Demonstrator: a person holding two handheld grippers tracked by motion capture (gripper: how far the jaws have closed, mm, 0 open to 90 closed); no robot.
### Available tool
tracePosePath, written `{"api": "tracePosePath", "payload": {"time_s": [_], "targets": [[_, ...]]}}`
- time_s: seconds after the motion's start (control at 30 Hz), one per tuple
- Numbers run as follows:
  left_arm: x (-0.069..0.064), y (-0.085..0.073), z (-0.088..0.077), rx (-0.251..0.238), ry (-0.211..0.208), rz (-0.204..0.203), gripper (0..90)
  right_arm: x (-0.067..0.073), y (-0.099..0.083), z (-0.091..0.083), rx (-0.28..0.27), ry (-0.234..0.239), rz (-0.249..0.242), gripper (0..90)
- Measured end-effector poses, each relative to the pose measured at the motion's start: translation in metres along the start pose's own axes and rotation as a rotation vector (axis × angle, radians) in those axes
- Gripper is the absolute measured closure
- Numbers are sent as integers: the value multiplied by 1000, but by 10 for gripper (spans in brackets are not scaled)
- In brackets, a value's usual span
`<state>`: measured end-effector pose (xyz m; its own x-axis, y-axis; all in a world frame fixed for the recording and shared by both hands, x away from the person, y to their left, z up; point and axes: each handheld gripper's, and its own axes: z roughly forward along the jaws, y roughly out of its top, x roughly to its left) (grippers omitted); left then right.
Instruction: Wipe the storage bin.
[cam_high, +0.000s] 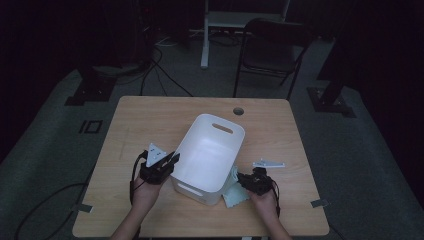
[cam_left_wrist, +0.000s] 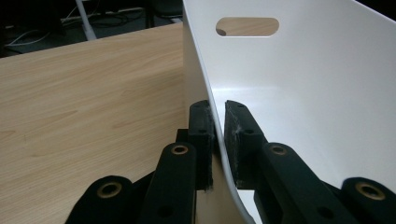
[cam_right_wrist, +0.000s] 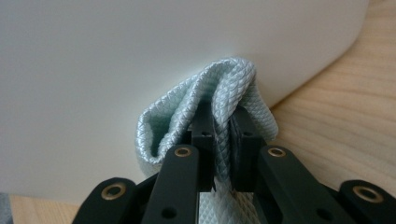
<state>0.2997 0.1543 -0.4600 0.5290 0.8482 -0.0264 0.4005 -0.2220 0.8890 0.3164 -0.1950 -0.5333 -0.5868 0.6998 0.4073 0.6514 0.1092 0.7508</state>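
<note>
A white plastic bin (cam_high: 212, 131) with handle slots stands on the wooden table, empty inside. My left gripper (cam_high: 172, 159) is shut on the bin's left rim (cam_left_wrist: 211, 100), one jaw outside the wall and one inside. A pale green cloth (cam_high: 234, 189) lies on the table against the bin's near right corner. My right gripper (cam_high: 242, 178) is shut on a bunched fold of that cloth (cam_right_wrist: 223, 86), which presses against the bin's outer wall (cam_right_wrist: 93, 56).
The table's bare wood (cam_high: 150, 115) stretches left and behind the bin, with a round cable hole (cam_high: 238, 111) at the back. A black folding chair (cam_high: 272, 50) and cables stand on the floor beyond the table.
</note>
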Motion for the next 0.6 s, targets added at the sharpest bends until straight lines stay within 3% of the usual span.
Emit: {"api": "tracePosePath", "payload": {"time_s": [0.3,0.6], "targets": [[2,0,1,-2,-6,-5,787,-2,-1,-1,13,19,30,828],[2,-1,1,-7,-5,-5,777,23,6,-27,-36,83,-38,828]]}}
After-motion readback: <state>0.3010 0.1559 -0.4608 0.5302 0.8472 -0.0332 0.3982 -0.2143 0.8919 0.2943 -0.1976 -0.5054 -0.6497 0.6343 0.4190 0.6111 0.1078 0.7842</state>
